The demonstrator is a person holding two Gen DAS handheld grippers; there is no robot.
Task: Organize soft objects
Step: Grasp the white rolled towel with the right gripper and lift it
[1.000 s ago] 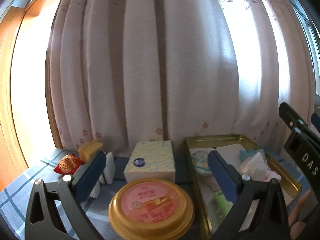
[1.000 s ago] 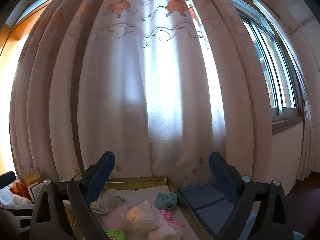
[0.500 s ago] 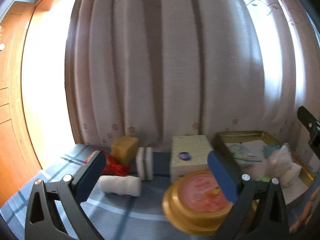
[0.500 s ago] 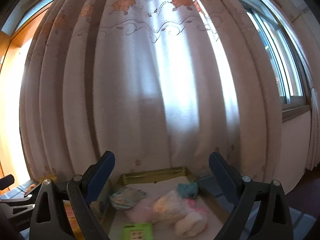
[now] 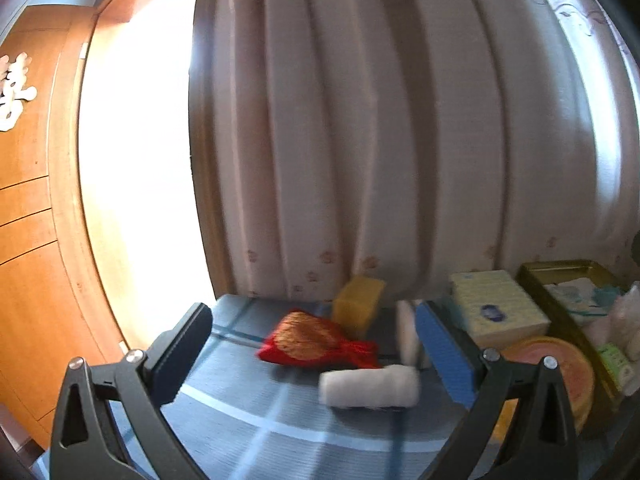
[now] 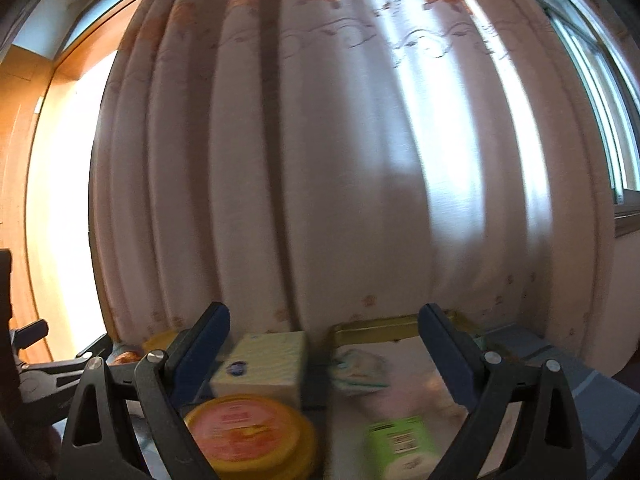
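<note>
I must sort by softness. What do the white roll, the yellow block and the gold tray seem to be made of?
White roll: probably rolled cloth or towel, with a matte, fuzzy surface.
Yellow block: likely foam sponge, dull with rounded corners.
Gold tray: seemingly metal, since its thin rim shines.
Motion blur leaves each guess uncertain.

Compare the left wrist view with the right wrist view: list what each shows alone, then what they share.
Left wrist only: red pouch, white rolled cloth, white sponges, open left gripper.
Right wrist only: window frame, open right gripper.
Both: tissue box, round yellow tin, gold tray, curtain, yellow sponge.
</note>
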